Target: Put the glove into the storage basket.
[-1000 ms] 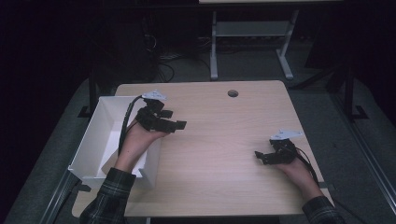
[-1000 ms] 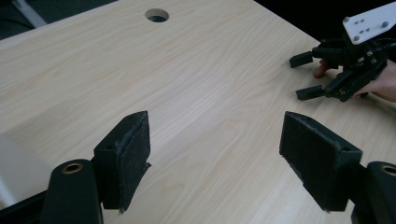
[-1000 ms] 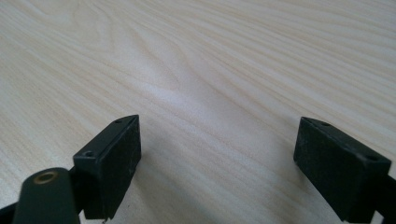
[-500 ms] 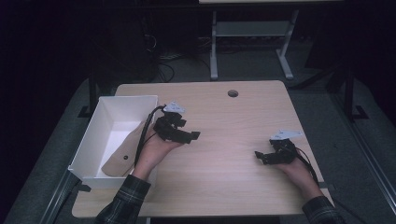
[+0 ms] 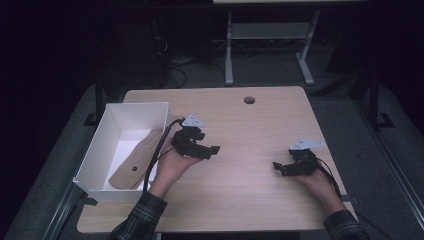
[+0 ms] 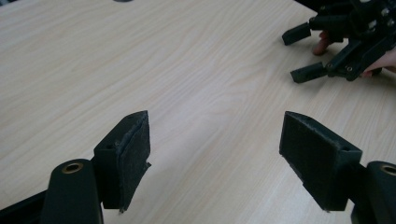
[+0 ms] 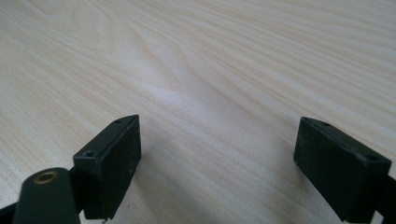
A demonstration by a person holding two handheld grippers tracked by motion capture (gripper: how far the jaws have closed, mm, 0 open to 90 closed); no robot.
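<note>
At the table's [image 5: 240,200] nine o'clock edge a white bin [image 5: 95,160] holds a tan board [image 5: 136,162], lying flat along its right wall; it looks already stowed, so the step in hand seems to be drawing clear. The left gripper [image 5: 212,150] hovers just right of the bin, jaws wide and empty. At three o'clock the right gripper [image 5: 278,167] rests low, also wide and empty. Bare wood lies between them, ample room; only the bin wall crowds the left hand.

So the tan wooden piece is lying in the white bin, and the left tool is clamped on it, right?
Not quite. The tan wooden piece does lie in the white bin, but the left tool is open and empty over the bare table, as the left gripper view shows.
</note>
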